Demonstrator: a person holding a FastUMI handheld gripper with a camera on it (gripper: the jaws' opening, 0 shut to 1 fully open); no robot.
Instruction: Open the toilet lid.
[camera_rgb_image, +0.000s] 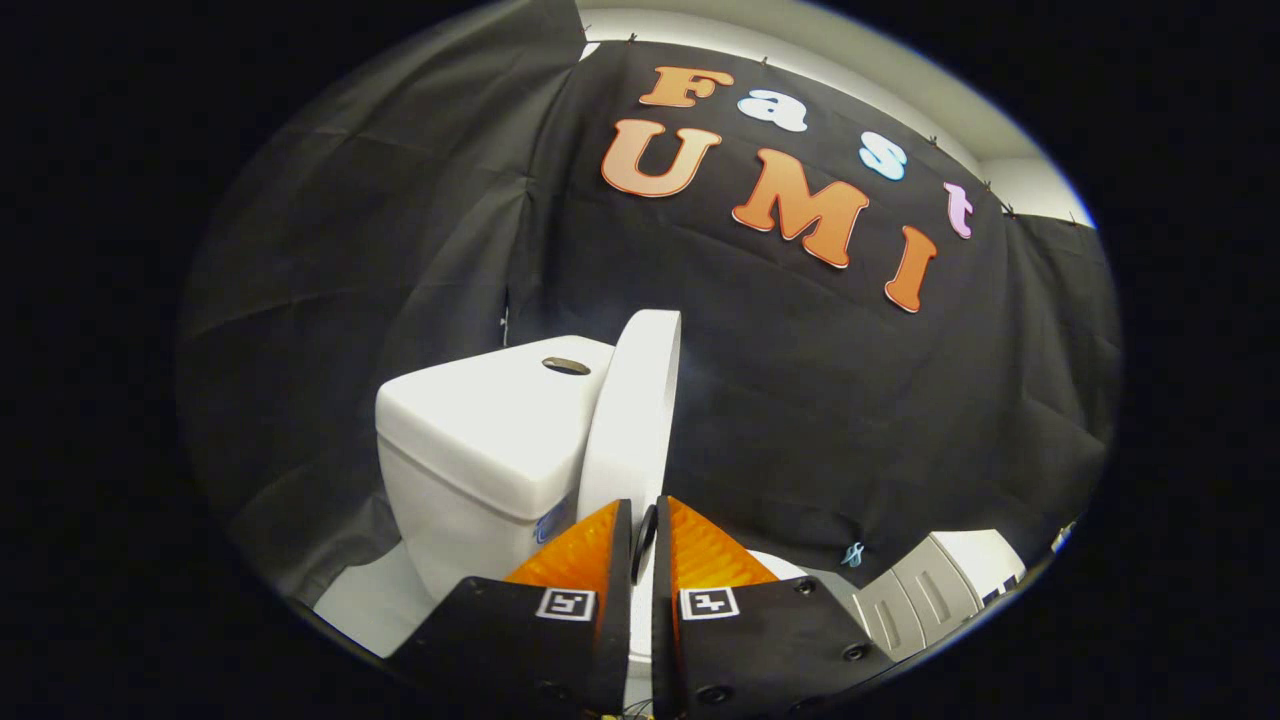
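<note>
My claw (640, 520) has its orange fingers (580, 555) drawn close, pinching the edge of the white toilet lid (635, 410) between them; I see the lid raised upright, leaning beside the white tank (480, 430); a flush button (566, 366) sits atop the tank; a grey cabinet (925, 590) stands lower right.

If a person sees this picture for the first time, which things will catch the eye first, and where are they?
The white toilet lid stands out first: it is raised almost upright, leaning toward the tank, straight ahead of the claw. The claw's orange fingers are nearly together, with the lid's lower edge between them. A dark oval button sits on top of the tank.
</note>
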